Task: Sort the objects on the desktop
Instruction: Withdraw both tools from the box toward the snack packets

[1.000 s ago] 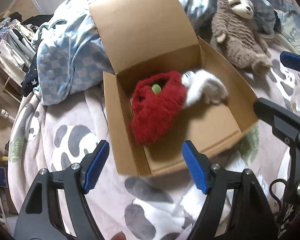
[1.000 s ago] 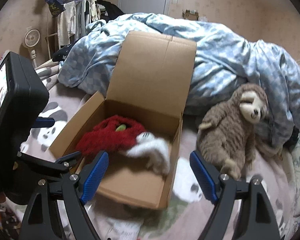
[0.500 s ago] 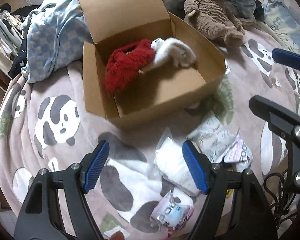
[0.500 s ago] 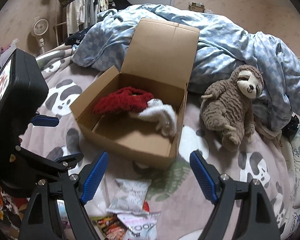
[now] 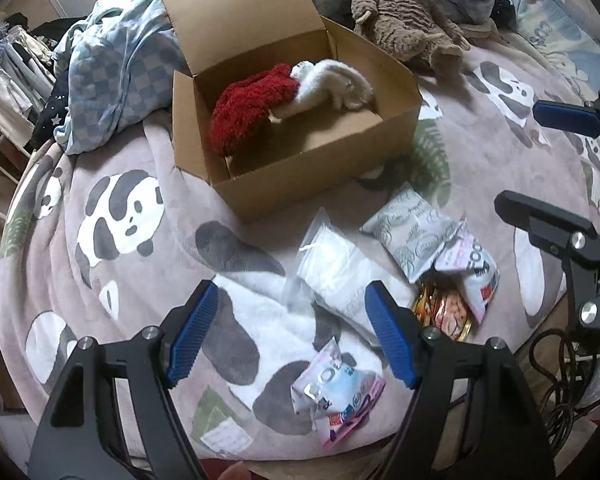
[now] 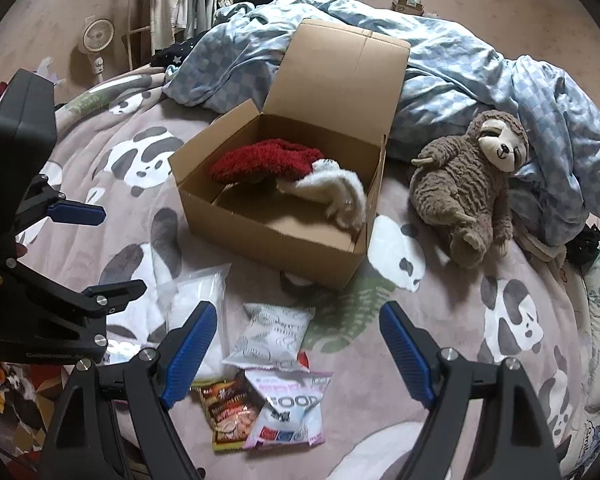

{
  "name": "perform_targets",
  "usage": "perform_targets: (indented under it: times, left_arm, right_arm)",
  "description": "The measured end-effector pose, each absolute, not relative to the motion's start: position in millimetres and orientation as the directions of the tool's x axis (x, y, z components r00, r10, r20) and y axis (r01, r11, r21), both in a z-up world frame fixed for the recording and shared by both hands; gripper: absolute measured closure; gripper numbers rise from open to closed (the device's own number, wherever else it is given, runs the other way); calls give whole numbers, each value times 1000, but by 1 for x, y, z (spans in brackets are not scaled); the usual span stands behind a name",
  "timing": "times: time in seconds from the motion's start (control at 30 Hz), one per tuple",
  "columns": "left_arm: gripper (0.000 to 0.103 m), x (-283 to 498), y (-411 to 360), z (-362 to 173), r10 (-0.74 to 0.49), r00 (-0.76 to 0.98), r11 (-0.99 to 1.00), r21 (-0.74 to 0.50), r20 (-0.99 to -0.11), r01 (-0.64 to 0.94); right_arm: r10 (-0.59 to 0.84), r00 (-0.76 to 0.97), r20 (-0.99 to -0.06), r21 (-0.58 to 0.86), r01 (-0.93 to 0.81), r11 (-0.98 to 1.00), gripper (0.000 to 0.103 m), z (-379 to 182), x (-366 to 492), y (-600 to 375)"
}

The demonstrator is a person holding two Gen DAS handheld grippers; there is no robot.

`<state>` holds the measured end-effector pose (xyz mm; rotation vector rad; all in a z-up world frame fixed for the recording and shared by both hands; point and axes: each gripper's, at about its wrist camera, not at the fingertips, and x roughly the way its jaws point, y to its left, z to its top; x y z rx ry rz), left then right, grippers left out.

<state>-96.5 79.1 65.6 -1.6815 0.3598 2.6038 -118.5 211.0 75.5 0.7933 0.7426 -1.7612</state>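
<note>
Clear bag (image 5: 330, 268): lies on the bed, just ahead of my left gripper (image 5: 290, 338), long axis running away toward the cardboard box (image 5: 320, 178).
Nearer gripper: I judge the left; right gripper (image 6: 298, 354) hangs over the snack packets (image 6: 272, 340).
Grippers: both released, holding nothing.
Hidden: orange packet (image 5: 444, 312) half covered.

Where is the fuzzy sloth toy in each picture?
Left wrist: the sloth toy lies at the top, right of center, beyond the cardboard box.
Right wrist: the sloth toy lies at right of center, beside the box.
Shared landmark: the cardboard box.
</note>
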Motion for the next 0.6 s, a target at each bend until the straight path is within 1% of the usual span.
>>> perform_targets:
  times: [0.23, 0.3, 0.37, 0.6]
  left_arm:
    - [27, -67, 89, 60, -141, -444, -962, 229, -885, -151]
    - [23, -60, 90, 59, -146, -449, -959, 238, -881, -154]
    - [21, -51, 91, 55, -148, -449, -958, 241, -881, -157]
    - [19, -29, 91, 29, -154, -415, -960, 234, -897, -151]
  right_arm:
    - [-535, -243, -809, -113, 958, -264, 19, 64, -106, 231]
    - [-534, -236, -812, -114, 961, -251, 19, 61, -102, 237]
    - [-533, -226, -816, -112, 965, -237, 19, 57, -97, 243]
    - [-510, -193, -838, -89, 971, -221, 19, 37, -88, 261]
